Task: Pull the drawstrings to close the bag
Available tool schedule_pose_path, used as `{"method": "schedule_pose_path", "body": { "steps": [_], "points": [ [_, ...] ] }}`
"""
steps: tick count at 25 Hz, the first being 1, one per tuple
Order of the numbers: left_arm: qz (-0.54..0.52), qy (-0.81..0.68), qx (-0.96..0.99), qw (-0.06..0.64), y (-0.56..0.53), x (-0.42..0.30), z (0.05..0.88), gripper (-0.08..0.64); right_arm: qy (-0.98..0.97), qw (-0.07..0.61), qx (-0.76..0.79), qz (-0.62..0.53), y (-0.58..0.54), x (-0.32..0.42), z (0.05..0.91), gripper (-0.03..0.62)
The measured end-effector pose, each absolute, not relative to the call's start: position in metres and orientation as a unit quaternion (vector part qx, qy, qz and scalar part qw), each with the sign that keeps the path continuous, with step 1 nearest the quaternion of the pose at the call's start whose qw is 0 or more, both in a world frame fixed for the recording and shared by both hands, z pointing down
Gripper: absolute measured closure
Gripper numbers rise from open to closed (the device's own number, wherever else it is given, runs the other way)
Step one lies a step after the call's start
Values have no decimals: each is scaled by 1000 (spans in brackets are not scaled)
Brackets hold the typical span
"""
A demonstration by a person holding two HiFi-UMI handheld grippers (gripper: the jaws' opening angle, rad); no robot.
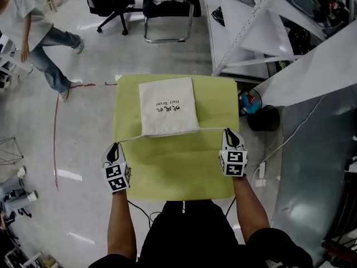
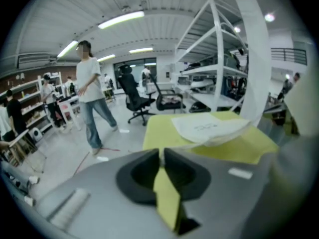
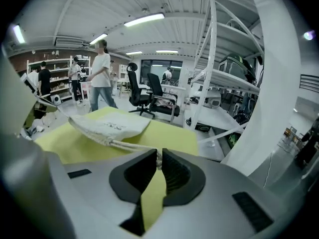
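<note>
Drawstrings (image 1: 212, 129) run out sideways from the near edge of the white bag (image 1: 167, 106), one to each side. The bag lies flat on the far half of the yellow-green table (image 1: 184, 169), its printed face up and its mouth toward the person.

The left gripper (image 1: 115, 147) hangs just off the bag's near left corner. Its jaws are nearly together, and a sliver of pale cord shows pinched at their tips (image 2: 161, 154). The right gripper (image 1: 230, 133) is level with the near right corner. Its jaws are likewise almost closed, clamping the cord end (image 3: 159, 158), which leads back in a fairly straight line to the bag (image 3: 112, 126).

This looks like the pulling step, just under way: both cords are gripped and drawn out, yet the mouth is spread across nearly its full width, with only slight bunching at the hem. Closing it probably calls for drawing both grippers further apart, evenly and in line with the hem, keeping the pinch firm so the thin cords do not slip and the light bag does not slide across the table
</note>
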State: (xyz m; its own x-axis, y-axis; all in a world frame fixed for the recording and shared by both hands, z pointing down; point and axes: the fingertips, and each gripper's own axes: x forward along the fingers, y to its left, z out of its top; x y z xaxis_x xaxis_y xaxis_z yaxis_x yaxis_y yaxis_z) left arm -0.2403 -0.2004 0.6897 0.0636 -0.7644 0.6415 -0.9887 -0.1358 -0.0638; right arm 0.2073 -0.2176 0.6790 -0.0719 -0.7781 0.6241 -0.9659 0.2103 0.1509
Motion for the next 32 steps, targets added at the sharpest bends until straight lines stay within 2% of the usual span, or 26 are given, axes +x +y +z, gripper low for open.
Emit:
{"method": "schedule_pose_path", "body": {
  "steps": [7,16,24,32],
  "points": [
    [258,-636,714,141,-210,-246,632,523,-718,274,634,91,-224,201,620,557],
    [179,-655,729,83,-233,-249,536,523,-729,196,656,28,-245,187,522,557],
    [155,-653,741,-13,-246,-241,446,523,-736,119,666,-13,-258,175,436,557],
    [117,-657,744,-44,-242,-247,395,523,-737,85,669,-46,-254,157,389,557]
  ]
}}
